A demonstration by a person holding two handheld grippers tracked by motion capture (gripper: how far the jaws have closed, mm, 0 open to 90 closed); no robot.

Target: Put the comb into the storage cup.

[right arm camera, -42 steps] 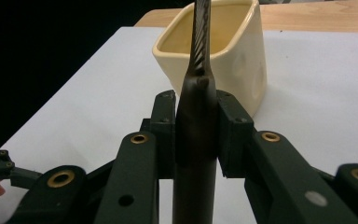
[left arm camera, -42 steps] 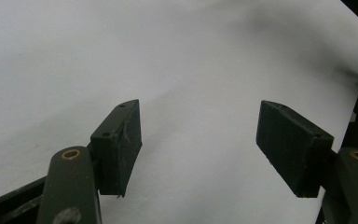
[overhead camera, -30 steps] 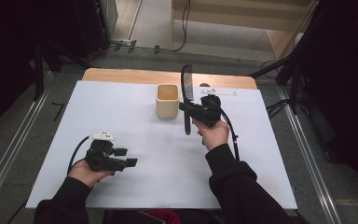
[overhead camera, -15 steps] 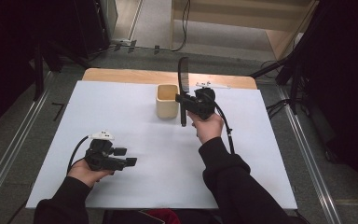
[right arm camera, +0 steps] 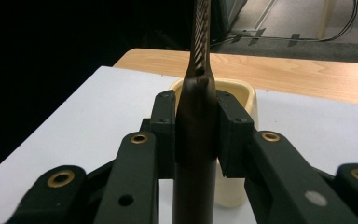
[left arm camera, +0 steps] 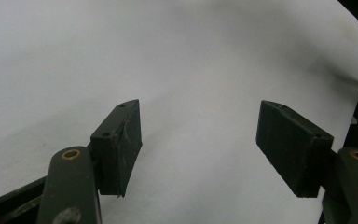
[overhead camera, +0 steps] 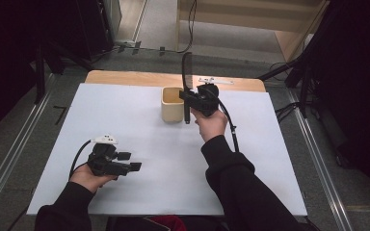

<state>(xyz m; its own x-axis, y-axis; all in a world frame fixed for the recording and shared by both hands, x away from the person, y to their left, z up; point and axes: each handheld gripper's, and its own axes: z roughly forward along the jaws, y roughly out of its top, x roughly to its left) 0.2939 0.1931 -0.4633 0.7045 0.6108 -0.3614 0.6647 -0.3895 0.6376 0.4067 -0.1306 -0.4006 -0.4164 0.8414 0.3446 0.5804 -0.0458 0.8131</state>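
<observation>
My right gripper (overhead camera: 188,99) is shut on the handle of a black slotted utensil (overhead camera: 187,71). It holds the utensil upright, blade end up, just right of a cream cup (overhead camera: 171,104) on the white table (overhead camera: 125,115). In the right gripper view both pads (right arm camera: 164,135) press on the dark handle (right arm camera: 193,186), with the cup (right arm camera: 248,100) right behind it. My left gripper (overhead camera: 129,161) rests low at the near left, open. The left gripper view has nothing between that gripper's (left arm camera: 198,144) jaws but white table.
A wooden strip (overhead camera: 135,78) runs along the table's far edge, with a small white part (overhead camera: 215,81) lying on it. Metal rails and dark stands flank the table on both sides. The person's sleeves come in from the bottom.
The right gripper has carried the utensil a little left and away, closer to the cream cup. The left gripper has stayed put.
</observation>
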